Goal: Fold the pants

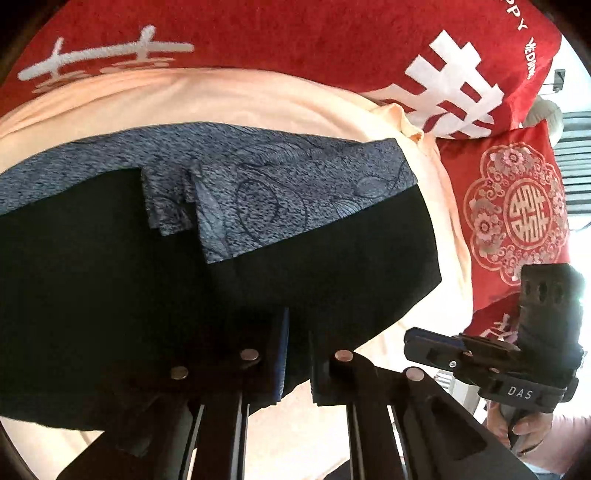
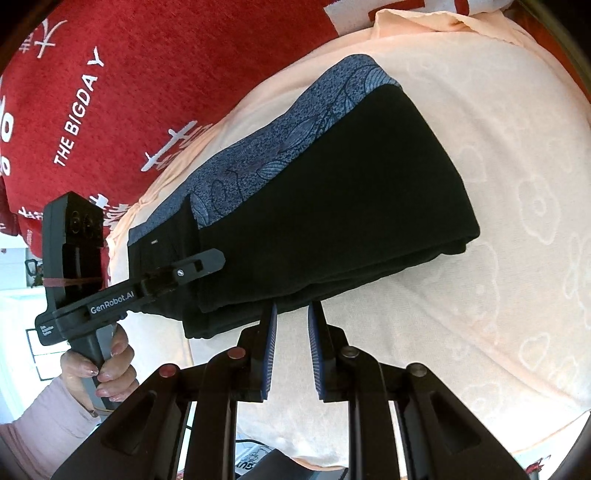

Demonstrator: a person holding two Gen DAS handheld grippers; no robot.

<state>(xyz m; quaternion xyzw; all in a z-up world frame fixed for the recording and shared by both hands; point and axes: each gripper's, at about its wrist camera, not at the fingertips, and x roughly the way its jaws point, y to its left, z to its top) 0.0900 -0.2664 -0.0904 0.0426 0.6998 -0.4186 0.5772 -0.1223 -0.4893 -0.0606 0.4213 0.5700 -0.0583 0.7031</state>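
**Folded pants on the peach blanket, a gripper at each end**

The pants (image 2: 332, 206) lie as a flat, stacked bundle on a peach blanket (image 2: 498, 258), black cloth uppermost with a blue patterned band (image 1: 258, 173) along the edge nearest the red bedding (image 1: 295, 33). The long axis of the bundle runs between the two grippers, with a neat folded end toward the right gripper's side and a looser, stepped end toward the left.

Much is hard to make out. The black fabric shows almost no detail, so I cannot count the layers of the pants, and in the left wrist view the bundle runs out of the picture on its far side. The left gripper (image 1: 297, 354) has its fingers (image 1: 282, 354) at the near edge of the pants; a narrow gap shows between them, and the cloth passes under the one beside it (whether any fabric is pinched there I cannot tell). In the right wrist view that same gripper (image 2: 207, 260) reaches over the stepped end of the pants, its tips lost against the black.

The right gripper (image 2: 291, 350) hovers just off the near edge of the pants, fingers (image 2: 317, 350) apart with only blanket between them. A hand (image 2: 107, 365) in a pink sleeve grips the left tool's handle.
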